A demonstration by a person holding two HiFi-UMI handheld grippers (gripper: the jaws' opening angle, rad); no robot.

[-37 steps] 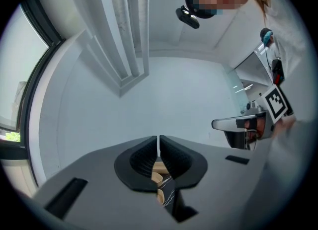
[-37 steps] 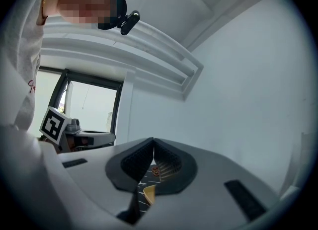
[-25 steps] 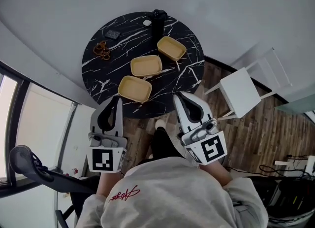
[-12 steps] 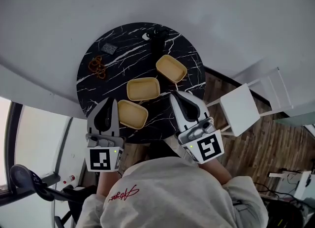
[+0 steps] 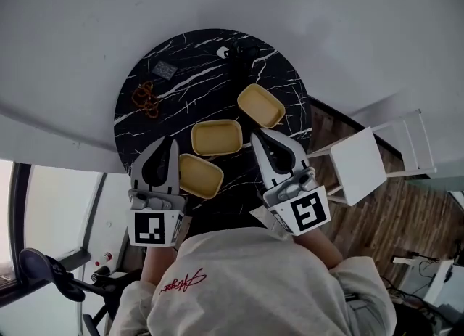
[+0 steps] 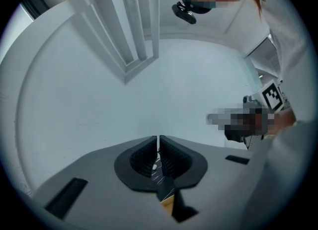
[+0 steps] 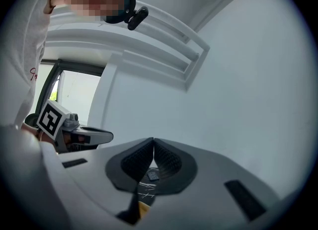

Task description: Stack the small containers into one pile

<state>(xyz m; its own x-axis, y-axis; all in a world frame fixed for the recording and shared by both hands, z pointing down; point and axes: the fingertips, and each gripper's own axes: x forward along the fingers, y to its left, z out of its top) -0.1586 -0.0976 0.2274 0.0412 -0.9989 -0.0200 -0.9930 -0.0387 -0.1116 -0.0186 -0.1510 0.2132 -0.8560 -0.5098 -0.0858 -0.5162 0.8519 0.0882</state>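
On the round black table (image 5: pixel 181 99) with white lines, no pile has been made yet. The table is the biggest thing here, and a white chair (image 5: pixel 359 164) stands on the floor just off its right side. Two grippers reach in over the table's near edge. The left gripper (image 5: pixel 169 141) hangs over the near left part of the table. Its fingers are pressed together with nothing between them. The right gripper (image 5: pixel 255 136) hangs over the near right part of the table. Its fingers are together too, and they hold nothing.

Three tan containers lie open and empty in a slanting row across the middle of the table. The near container (image 5: pixel 201 175) sits by the table's near edge, just beside the left gripper. The middle container (image 5: pixel 217 137) sits at the table's middle, between the two gripper tips. The far container (image 5: pixel 261 105) sits toward the table's right side. Each one rests on the table by itself, and none is inside or on top of another.

A black thing (image 5: pixel 243 55) stands near the table's far edge, but I cannot tell what it is. A brown twisty thing (image 5: pixel 145 97) lies on the table's left side, and a small dark square (image 5: pixel 165 70) lies a bit farther back.

I think the job is at its very start. Two containers need to be lifted and set into the third one. A gripper must open first to grab any of them.
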